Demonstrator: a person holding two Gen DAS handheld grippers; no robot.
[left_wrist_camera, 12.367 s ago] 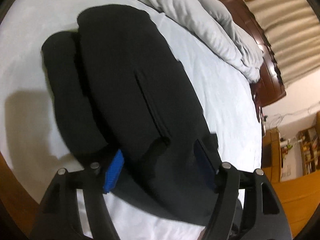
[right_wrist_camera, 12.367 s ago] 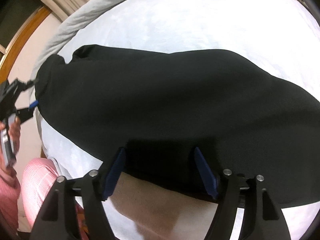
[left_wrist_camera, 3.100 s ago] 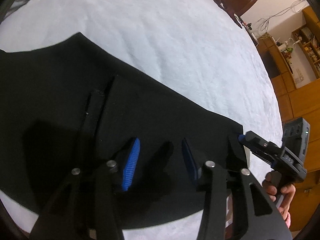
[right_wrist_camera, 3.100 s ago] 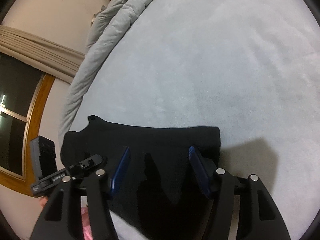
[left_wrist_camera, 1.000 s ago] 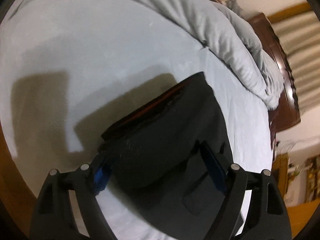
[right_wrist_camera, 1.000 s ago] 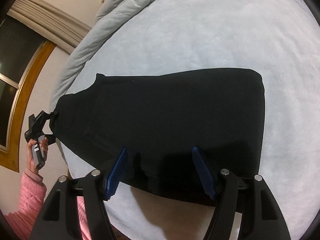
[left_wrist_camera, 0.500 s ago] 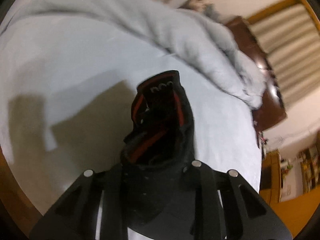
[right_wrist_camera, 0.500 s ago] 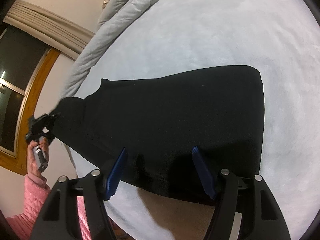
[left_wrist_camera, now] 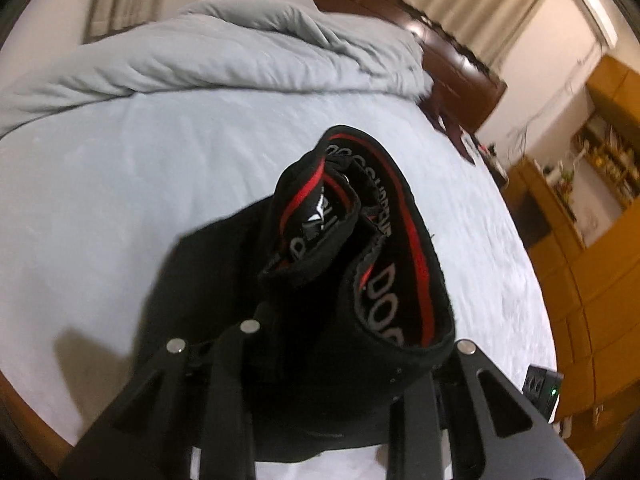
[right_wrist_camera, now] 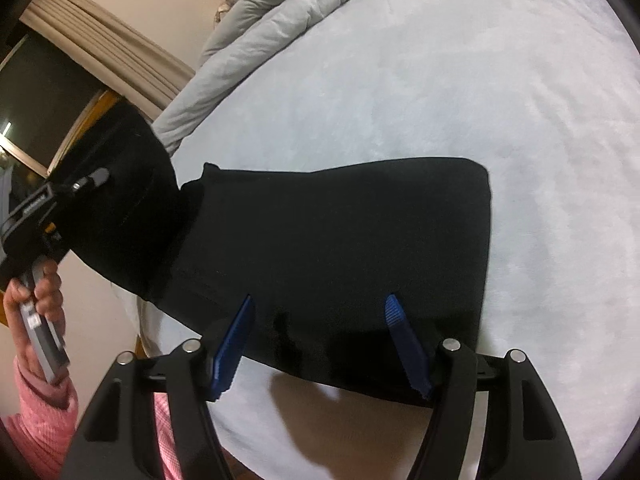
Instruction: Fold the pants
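The left gripper (right_wrist_camera: 86, 184) is clamped on the waistband end of the black pants (right_wrist_camera: 340, 248), holding that end raised off the pale blue bed sheet (right_wrist_camera: 460, 80) so the red-trimmed, lettered band gapes toward its camera. The right gripper (right_wrist_camera: 320, 340) stands wide, blue pads (right_wrist_camera: 404, 340) just above the near edge of the flat-lying part, gripping nothing. A grey duvet (left_wrist_camera: 224, 56) is bunched along the bed's far side.

Only partly legible text: grey letters "DOO" on the inner waistband (left_wrist_camera: 384, 292) of the pants (left_wrist_camera: 224, 280), more lettering farther round, blurred. White print on the left gripper (right_wrist_camera: 38, 204) body, too small to read.
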